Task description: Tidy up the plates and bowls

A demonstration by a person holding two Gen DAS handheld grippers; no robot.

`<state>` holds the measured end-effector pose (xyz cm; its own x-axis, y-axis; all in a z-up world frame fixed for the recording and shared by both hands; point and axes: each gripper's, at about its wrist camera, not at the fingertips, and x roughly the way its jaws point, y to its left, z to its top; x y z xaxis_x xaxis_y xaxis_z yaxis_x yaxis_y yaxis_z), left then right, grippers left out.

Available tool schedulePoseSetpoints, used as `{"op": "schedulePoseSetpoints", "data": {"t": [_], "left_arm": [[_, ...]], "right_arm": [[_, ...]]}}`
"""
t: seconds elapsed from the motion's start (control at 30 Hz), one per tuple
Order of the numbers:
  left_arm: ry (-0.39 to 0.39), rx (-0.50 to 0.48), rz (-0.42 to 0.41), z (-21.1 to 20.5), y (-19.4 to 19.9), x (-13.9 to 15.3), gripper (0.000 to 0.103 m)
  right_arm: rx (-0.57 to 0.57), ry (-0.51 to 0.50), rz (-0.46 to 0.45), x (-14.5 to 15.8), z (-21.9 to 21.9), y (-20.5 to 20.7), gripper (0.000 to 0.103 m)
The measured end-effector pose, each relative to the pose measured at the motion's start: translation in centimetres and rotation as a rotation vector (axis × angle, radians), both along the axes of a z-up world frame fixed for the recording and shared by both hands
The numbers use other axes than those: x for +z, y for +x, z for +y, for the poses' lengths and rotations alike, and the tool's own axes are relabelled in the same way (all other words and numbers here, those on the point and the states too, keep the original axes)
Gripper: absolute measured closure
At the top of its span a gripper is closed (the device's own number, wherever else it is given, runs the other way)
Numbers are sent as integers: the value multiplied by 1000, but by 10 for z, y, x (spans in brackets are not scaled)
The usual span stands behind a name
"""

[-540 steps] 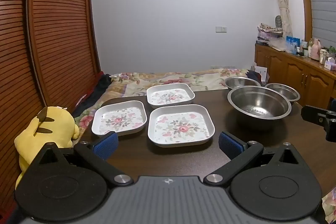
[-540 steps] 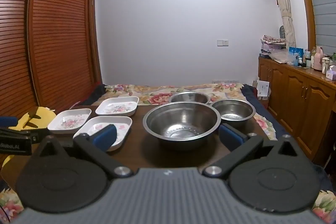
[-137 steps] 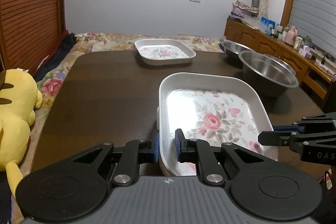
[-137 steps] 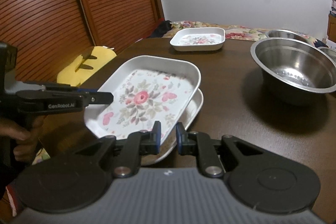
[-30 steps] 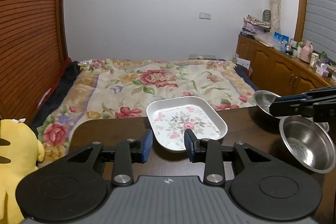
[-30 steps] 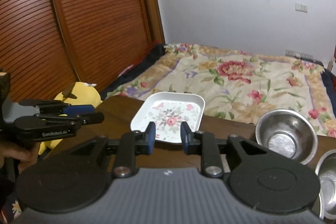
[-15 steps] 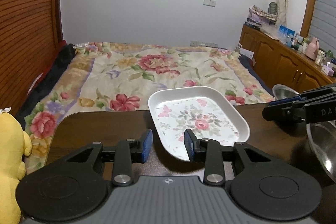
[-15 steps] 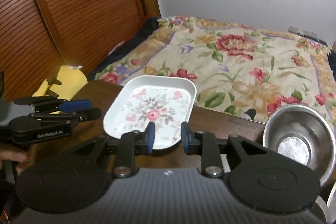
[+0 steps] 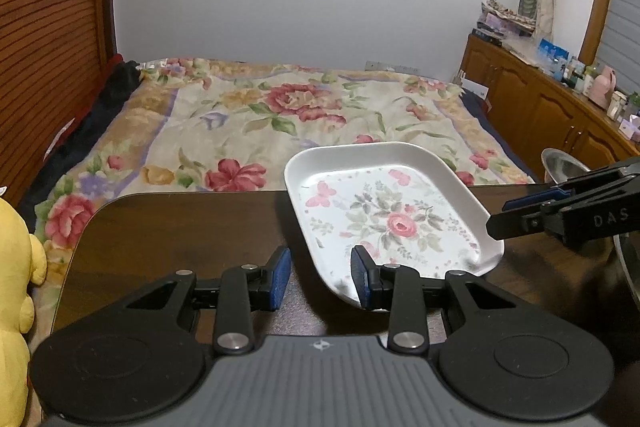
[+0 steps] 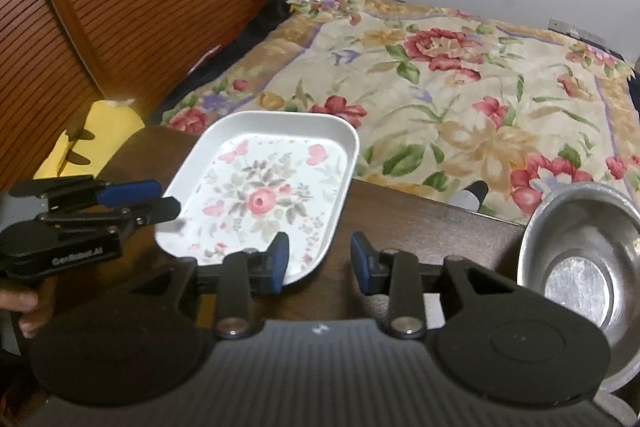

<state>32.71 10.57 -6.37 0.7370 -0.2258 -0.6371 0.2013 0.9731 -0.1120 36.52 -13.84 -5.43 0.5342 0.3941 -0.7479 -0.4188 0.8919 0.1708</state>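
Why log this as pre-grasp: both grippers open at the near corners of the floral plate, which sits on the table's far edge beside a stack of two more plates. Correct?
Not quite: no stack sits beside the floral plate. The right wrist view shows a steel bowl to its right instead. The rest holds: left gripper and right gripper are open at its near corners, on the table at the far edge.

We see a white plate [image 9: 390, 219] printed with pink roses, butterflies and grey-green leaves on a dark brown surface [image 9: 180, 227]. Both claws are black with blue pads [image 9: 280, 277]. The bowl [image 10: 576, 259] is silver steel, the bedspread [image 9: 280, 107] cream with red flowers, the plush toy [image 9: 14, 267] yellow.
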Motion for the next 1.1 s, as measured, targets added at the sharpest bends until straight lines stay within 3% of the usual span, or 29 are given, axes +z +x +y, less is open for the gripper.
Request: {"op": "schedulePoseSetpoints", "data": {"t": [0.23, 0.53, 0.63, 1.1], "left_arm": [[-15, 3, 21, 2, 4, -5, 68], [-20, -6, 29, 0, 5, -7, 77], [-31, -3, 20, 0, 3, -8, 85], [-46, 1, 40, 2, 4, -8, 87]], "right_arm": [[-2, -6, 23, -5, -1, 10, 69], [18, -8, 29, -6, 2, 11, 77], [18, -23, 31, -7, 3, 11, 81], [45, -19, 48, -11, 7, 12, 89]]}}
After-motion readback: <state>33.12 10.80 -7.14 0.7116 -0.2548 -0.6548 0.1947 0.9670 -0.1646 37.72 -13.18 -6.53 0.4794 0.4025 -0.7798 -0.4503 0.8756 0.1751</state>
